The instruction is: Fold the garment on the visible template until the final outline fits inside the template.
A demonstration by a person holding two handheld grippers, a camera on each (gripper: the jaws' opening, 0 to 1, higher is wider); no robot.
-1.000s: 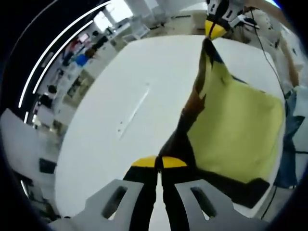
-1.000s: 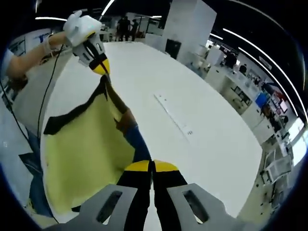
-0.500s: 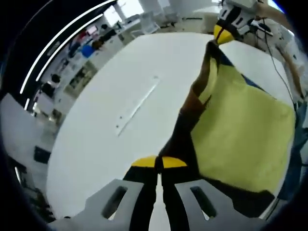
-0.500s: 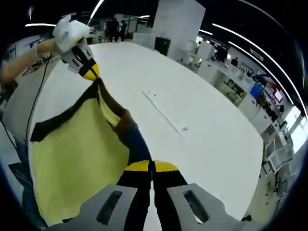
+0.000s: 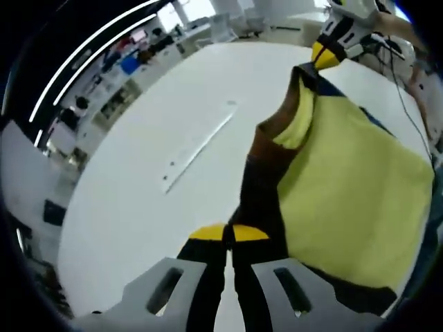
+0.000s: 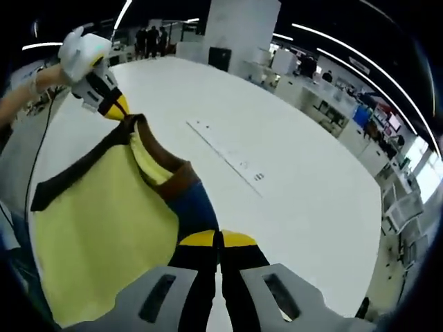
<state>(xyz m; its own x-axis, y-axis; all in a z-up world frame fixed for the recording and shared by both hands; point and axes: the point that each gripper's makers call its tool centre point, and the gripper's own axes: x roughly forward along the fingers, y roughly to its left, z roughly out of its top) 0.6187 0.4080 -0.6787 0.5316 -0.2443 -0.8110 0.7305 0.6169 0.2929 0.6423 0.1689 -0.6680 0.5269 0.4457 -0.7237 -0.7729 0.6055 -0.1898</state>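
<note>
Left tongs: jaws closed, yellow tips pinching the dark edge of the garment, which runs from the tips away toward the right tongs at the far end of the left gripper view. Right tongs, seen there from outside, also pinch a corner of the same cloth; a gloved hand holds them. Garment is mostly pale yellow, with a brown band near the collar, a blue patch and black trim; it hangs stretched between the two tongs, the yellow panel spreading to the right of the left tongs above the white tabletop. Right gripper view: right tongs closed on the blue-and-black edge of the garment, cloth spreading left of them toward the left tongs, held by a white-gloved hand. A thin pale strip lies flat on the tabletop, ahead and right of the right tongs, apart from the cloth. Shelves and people stand beyond the tabletop, too blurred to detail.
</note>
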